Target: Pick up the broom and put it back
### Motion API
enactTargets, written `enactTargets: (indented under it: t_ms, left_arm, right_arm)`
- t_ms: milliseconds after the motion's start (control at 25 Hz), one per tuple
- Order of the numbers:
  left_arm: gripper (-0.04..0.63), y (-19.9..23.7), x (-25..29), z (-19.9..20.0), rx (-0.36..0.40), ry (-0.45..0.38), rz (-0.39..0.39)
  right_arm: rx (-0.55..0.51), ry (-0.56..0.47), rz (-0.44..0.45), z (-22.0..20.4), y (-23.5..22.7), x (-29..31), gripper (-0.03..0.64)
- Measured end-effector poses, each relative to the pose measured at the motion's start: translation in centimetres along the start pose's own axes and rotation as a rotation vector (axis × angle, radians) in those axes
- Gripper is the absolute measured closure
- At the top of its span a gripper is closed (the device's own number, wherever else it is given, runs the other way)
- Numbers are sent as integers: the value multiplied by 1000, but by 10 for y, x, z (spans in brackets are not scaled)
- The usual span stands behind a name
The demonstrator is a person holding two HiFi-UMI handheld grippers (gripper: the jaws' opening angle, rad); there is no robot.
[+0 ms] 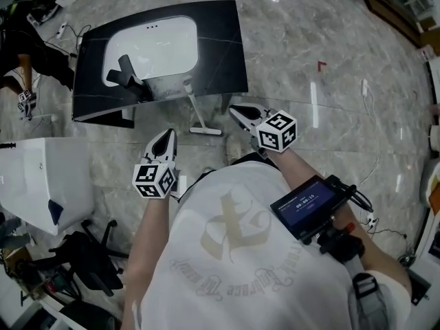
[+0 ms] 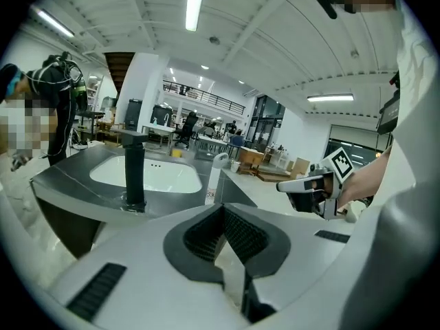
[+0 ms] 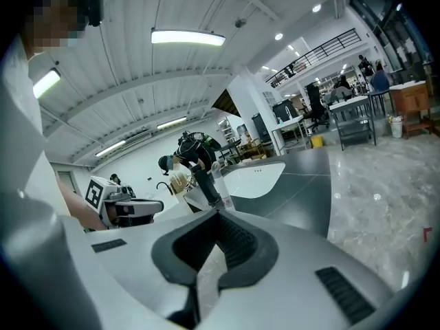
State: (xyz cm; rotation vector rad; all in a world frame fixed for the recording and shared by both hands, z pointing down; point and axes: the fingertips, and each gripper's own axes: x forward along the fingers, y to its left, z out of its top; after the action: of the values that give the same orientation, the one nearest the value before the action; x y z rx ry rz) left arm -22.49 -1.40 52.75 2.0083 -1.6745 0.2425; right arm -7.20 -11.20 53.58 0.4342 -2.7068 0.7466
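Closed and empty, white left gripper (image 1: 168, 135) and right gripper (image 1: 237, 113) hover before the dark-grey counter with white basin (image 1: 220, 40). A white long-handled broom (image 1: 194, 106) leans on its front edge, head on marble floor (image 1: 295, 60), handle propped within reach.

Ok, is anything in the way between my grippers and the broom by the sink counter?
Nothing visible. Only bare floor lies between the broom, propped at the sink counter, and the left gripper and right gripper, both shut and empty.
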Motion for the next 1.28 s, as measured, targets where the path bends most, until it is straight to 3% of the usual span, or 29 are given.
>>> enactTargets:
  t_ms: [520, 1280]
  left_arm:
    - [583, -19, -57, -47, 15, 20, -53]
    - [583, -23, -73, -54, 32, -10, -87]
  right_arm:
    - [-45, -34, 8, -31, 70, -25, 600]
    - [-76, -55, -29, -45, 94, -38, 600]
